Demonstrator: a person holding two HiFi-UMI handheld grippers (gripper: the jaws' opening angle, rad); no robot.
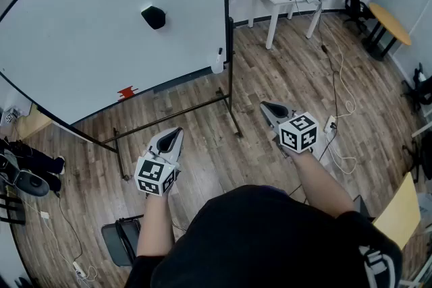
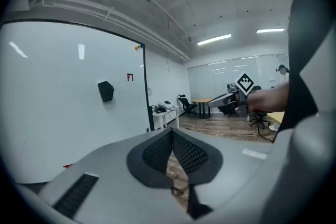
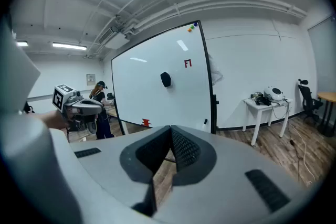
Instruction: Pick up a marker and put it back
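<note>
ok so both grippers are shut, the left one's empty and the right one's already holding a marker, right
Not quite. The right gripper holds no marker: the right gripper view shows its jaws closed together with nothing between them. The rest stands: both grippers are shut, and the left gripper is empty.

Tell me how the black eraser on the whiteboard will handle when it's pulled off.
The black eraser clings to the upright whiteboard with no ledge under it, so it is probably magnetic and may resist briefly, then snap free. It looks small and blocky, so likely light and rigid enough to pinch. Its faceted shape makes rolling unlikely.
</note>
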